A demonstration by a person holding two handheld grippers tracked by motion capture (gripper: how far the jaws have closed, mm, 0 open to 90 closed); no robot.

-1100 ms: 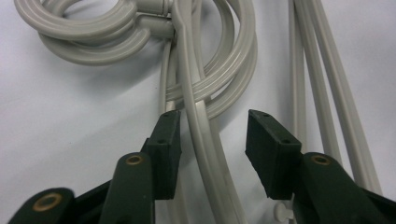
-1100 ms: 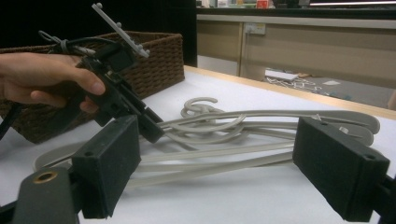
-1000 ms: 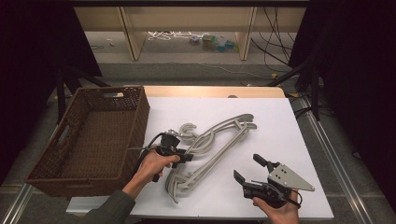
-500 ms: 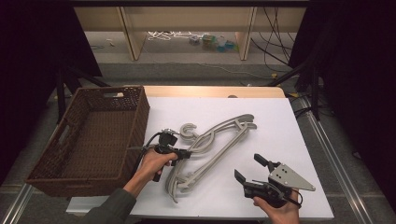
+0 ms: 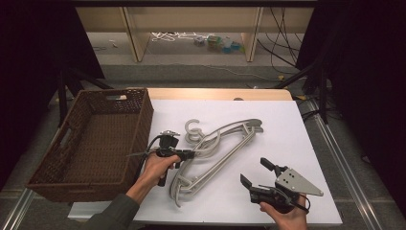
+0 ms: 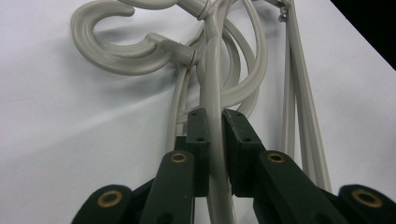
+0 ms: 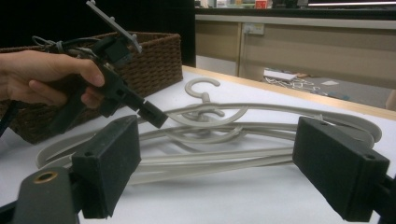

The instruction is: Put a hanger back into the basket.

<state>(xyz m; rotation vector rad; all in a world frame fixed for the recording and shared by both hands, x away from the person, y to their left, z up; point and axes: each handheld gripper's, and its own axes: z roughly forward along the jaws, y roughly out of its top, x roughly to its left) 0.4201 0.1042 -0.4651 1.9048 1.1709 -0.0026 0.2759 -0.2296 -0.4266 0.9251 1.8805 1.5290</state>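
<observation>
Several pale grey plastic hangers (image 5: 225, 140) lie tangled in a pile mid-table on the white board. My left gripper (image 5: 191, 154) reaches into the pile's left side. In the left gripper view the left gripper (image 6: 214, 135) is shut on one thin hanger arm (image 6: 212, 84), and the hooks (image 6: 116, 51) curl just beyond. My right gripper (image 5: 256, 172) hovers at the front right, a little short of the pile. The right gripper (image 7: 224, 163) stands wide open with nothing between its pads (image 7: 112, 161), facing the hangers (image 7: 233, 140). The left gripper (image 7: 152, 114) shows there too.
A brown wicker basket (image 5: 143, 120) stands at the table's left, close to the left hand; its wall (image 7: 154, 56) rises behind that hand. The white board (image 5: 287, 124) has bare room at the right and back. Shelving and cables lie on the floor beyond.
The left hand has shifted slightly at the pile and the upper hanger hook has crept a little farther away. The right gripper has stayed put and open.
</observation>
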